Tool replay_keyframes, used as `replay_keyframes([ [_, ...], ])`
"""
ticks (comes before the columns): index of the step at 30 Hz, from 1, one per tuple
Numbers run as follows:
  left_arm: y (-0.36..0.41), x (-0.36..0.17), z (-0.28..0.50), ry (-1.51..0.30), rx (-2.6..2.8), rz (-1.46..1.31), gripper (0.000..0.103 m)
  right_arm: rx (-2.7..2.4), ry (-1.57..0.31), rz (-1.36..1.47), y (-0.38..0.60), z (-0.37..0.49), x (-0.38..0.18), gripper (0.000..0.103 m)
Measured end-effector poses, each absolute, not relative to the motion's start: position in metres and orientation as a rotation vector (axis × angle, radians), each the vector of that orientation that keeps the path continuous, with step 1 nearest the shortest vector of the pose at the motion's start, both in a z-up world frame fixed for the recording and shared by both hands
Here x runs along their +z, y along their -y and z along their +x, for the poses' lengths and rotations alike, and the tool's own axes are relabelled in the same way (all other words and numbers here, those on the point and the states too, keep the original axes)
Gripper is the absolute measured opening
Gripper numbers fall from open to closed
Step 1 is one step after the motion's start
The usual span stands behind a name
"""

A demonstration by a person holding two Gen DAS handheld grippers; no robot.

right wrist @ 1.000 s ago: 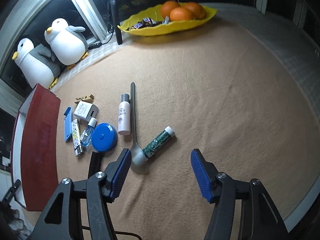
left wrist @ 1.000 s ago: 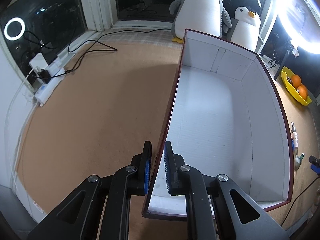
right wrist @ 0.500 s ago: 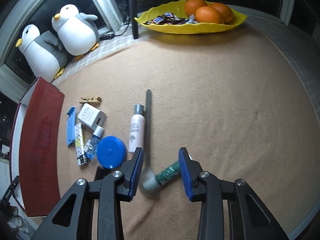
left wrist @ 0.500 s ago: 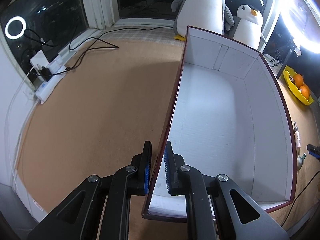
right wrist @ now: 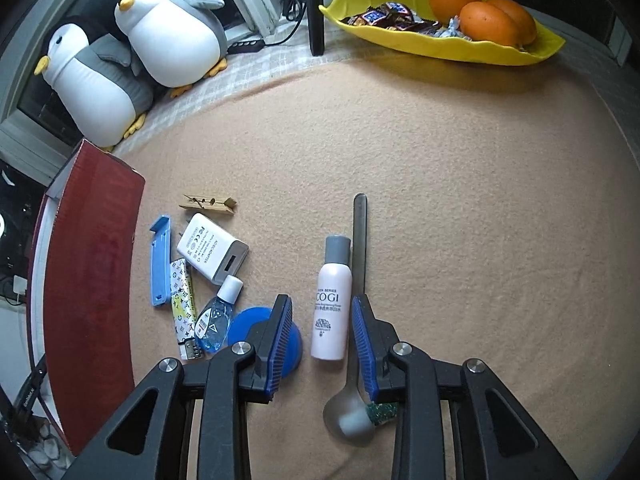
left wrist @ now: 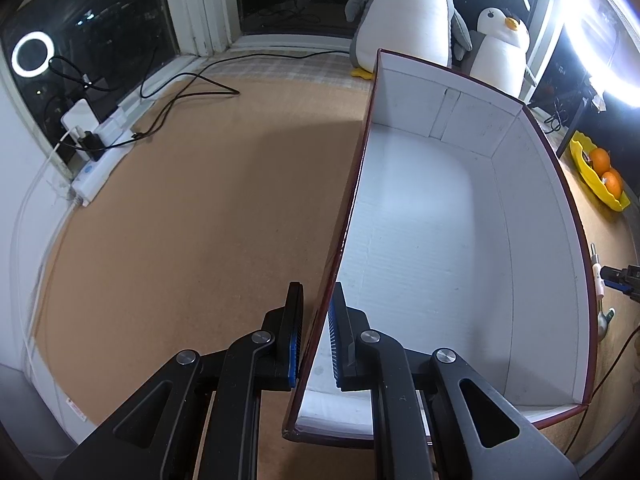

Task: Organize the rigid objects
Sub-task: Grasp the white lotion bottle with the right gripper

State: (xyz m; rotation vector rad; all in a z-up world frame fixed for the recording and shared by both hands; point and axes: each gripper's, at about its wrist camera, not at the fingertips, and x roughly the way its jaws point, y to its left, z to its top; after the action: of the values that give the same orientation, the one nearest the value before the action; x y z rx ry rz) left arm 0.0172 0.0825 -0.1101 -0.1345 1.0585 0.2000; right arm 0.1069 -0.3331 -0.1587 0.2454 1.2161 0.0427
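Through the left wrist camera, your left gripper is pinching the near left wall of the dark red cardboard box with a white inside; its blue-padded fingers are standing narrow, one outside the wall and one inside. The box is sitting on the tan felt-covered counter, with two white and grey plush penguins behind it.

Through the right wrist camera, your right gripper is hanging over the pale pink spray bottle with a grey cap, which is lying flat between the fingers. They are closing; whether they are touching it yet you cannot tell. A grey metal spoon is lying just beside the bottle, a green glitter tube by its bowl. To the left are lying a blue round lid, a small clear blue bottle, a white power adapter, a patterned lighter, a blue plastic clip and a wooden clothespin, all near the box's red outer wall. A yellow leaf-shaped dish is holding oranges far behind.
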Motion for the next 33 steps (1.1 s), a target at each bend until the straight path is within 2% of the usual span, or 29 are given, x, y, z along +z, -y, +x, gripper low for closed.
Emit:
replay_keyframes([
  [8, -0.082, -0.110, 0.018, -1.066, 0.206, -0.126, 0.011, 0.046, -1.237, 0.179, 0.328, 0.113, -0.165, 0.024],
  [13, -0.081, -0.111, 0.019, -1.068, 0.211, -0.122, 0.011, 0.067, -1.257, 0.143, 0.323, 0.116, -0.170, 0.018],
  [25, -0.081, -0.114, 0.018, -1.077, 0.216, -0.121, 0.011, 0.074, -1.252, 0.093, 0.315, 0.118, -0.176, 0.018],
  [33, -0.082, -0.114, 0.017, -1.071, 0.219, -0.127, 0.009, 0.080, -1.181, 0.094, 0.312, 0.104, -0.153, 0.018],
])
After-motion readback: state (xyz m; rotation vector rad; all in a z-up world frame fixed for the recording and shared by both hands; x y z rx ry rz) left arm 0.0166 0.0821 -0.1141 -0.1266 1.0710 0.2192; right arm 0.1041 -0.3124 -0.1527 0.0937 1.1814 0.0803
